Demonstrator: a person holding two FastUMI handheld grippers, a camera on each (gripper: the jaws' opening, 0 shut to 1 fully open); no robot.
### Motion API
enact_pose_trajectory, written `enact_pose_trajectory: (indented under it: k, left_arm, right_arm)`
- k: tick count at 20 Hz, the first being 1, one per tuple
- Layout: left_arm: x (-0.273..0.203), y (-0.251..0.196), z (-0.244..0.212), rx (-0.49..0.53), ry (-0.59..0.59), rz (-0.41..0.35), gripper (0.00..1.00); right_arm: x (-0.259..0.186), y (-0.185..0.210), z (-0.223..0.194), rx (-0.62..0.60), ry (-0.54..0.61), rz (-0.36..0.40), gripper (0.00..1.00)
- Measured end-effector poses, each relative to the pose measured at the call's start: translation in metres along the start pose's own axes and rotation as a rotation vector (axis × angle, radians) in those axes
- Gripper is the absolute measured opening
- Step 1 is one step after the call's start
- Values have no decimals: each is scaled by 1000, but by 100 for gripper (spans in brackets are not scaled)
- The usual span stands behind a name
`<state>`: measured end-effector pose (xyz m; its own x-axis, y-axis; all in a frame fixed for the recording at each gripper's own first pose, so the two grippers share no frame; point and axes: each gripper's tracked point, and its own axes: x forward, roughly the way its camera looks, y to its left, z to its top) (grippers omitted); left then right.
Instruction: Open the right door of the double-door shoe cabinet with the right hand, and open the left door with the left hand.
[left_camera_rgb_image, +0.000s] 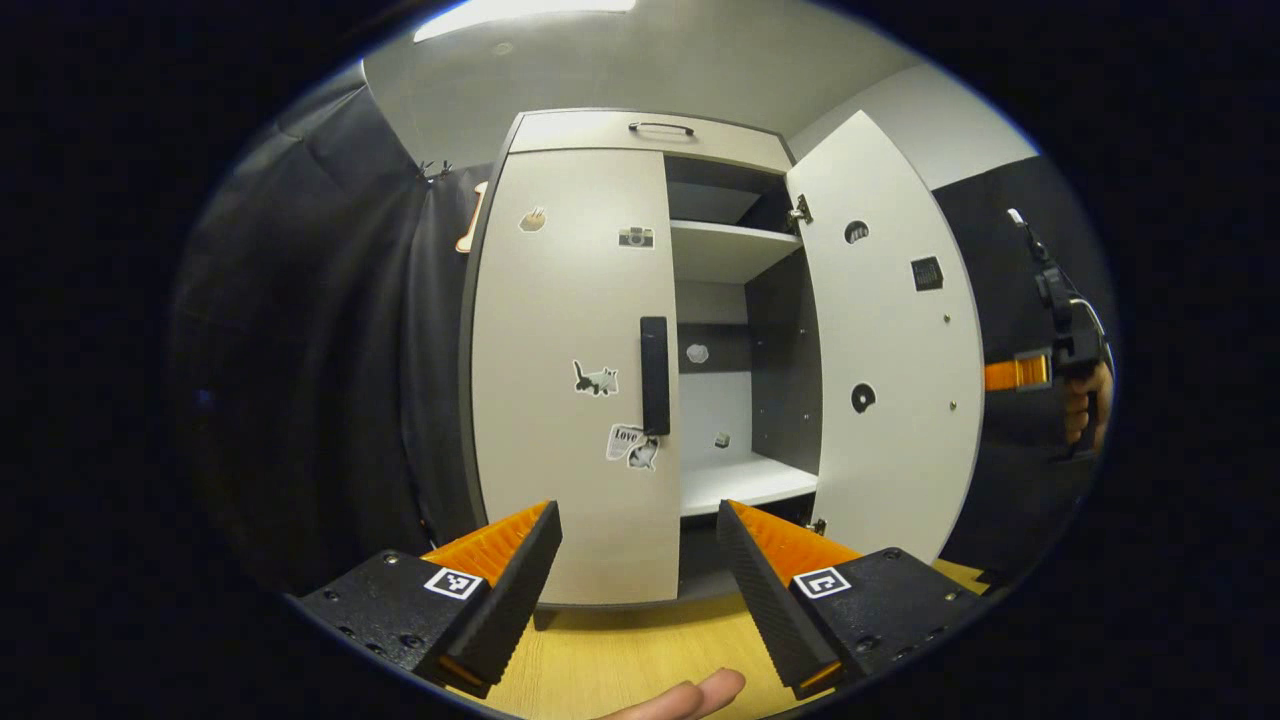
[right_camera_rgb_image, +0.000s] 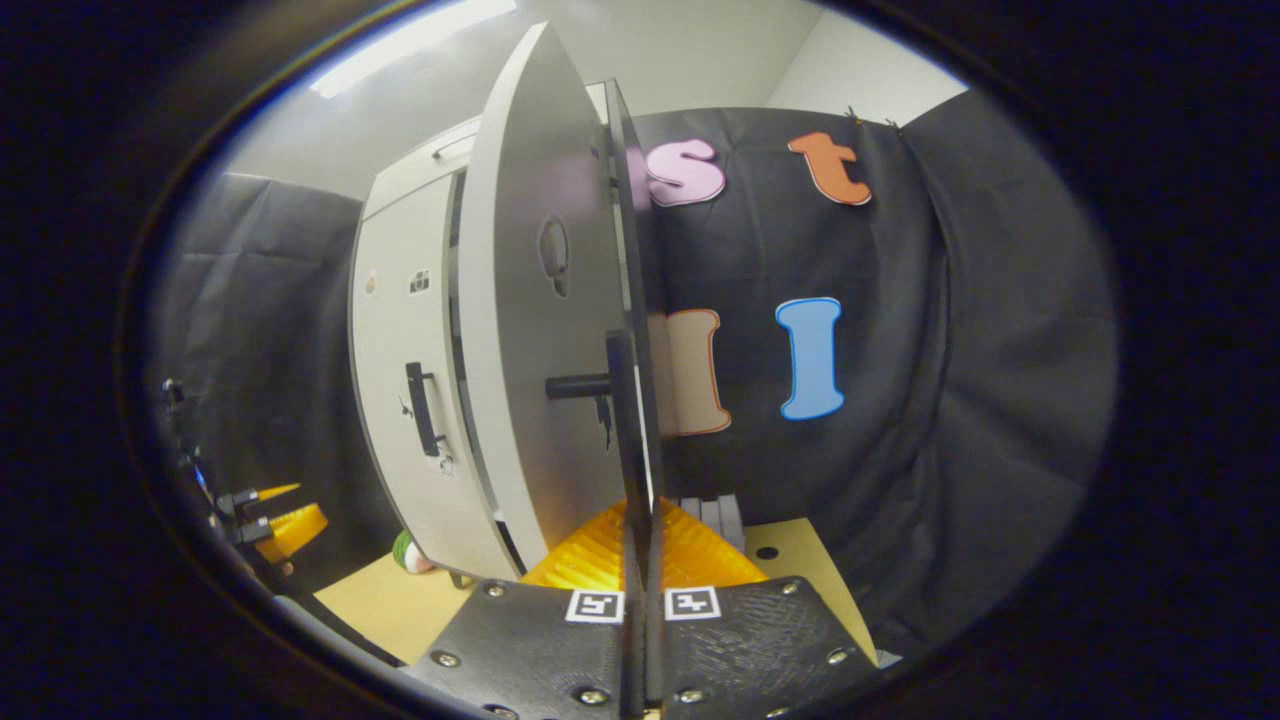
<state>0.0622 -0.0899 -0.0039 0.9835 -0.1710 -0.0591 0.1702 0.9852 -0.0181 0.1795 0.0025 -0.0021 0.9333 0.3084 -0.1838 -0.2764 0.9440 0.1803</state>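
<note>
White right door (left_camera_rgb_image: 885, 340) stood open, right gripper (right_camera_rgb_image: 640, 545) jaws clamped on its edge; left door (left_camera_rgb_image: 575, 370) remained closed, left gripper (left_camera_rgb_image: 640, 560) jaws wide.

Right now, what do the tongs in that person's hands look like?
The left tongs are two wedge-shaped fingers with ribbed inner faces, each on a black plate dotted with screws and carrying a square black-and-white marker. The right tongs have the same black screwed plates and paired markers.
</note>
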Motion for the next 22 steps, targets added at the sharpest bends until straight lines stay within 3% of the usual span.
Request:
enact_pose_trajectory:
  k: [3, 4, 8, 10, 17, 22]
  left_arm:
    - [35, 2, 18, -21, -11, 13, 98]
    - [47, 2, 22, -34, -12, 10, 98]
    - [91, -3, 35, -55, -43, -9, 98]
    - [112, -5, 32, -54, -34, -8, 94]
    - [158, -9, 39, -56, -16, -9, 96]
    - [188, 3, 43, -20, 7, 44, 96]
  right_arm:
    - [-6, -1, 2, -19, -38, -4, 1]
    - [-10, -8, 2, -35, -46, -43, 1]
    - [-33, -34, 0, -114, -95, -203, 65]
    - [-47, -35, -1, -132, -129, -240, 98]
    - [-103, 7, -30, 45, -164, -225, 97]
    - [-124, 50, -43, 49, -188, -170, 97]
